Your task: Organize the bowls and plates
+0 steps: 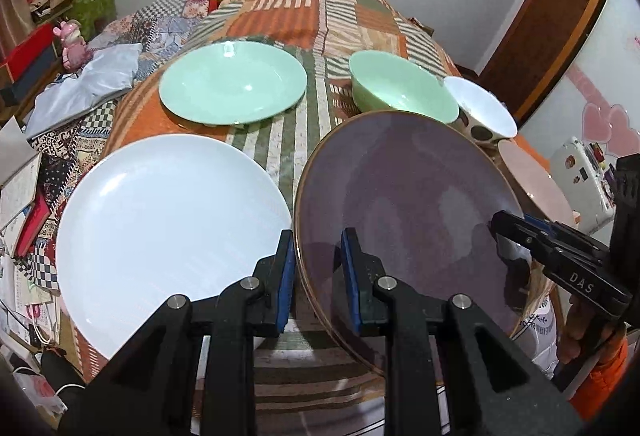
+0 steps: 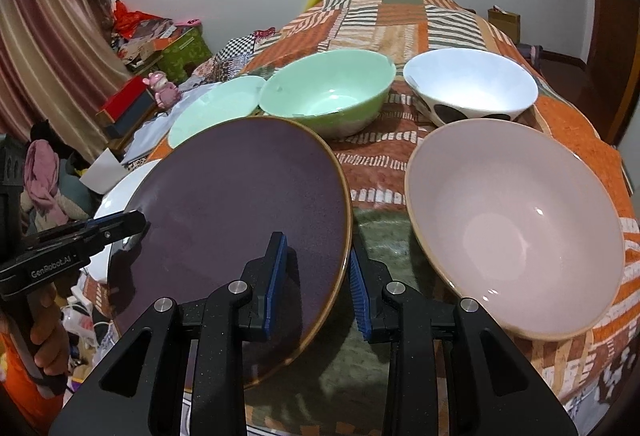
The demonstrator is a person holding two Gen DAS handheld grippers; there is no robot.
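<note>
Dark purple glazed plate with a tan rim point(image 1: 404, 203) sits tilted over the patchwork tablecloth point(image 1: 304, 15), both grippers straddling its rim: left gripper point(image 1: 318, 268) on the left edge, right gripper point(image 2: 318, 276) on the right edge. Pads look near the rim, but a firm pinch can't be confirmed. Plain white round plate point(image 1: 168, 220) lies just beside it. Only the right view shows the whole pale pink bowl point(image 2: 516, 224); a gap of cloth separates bowl and plate.

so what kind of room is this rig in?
Likely a lived-in home room, not a lab: patchwork cloth under the dishes, curtain, cluttered boxes and a pink toy figure alongside.
</note>
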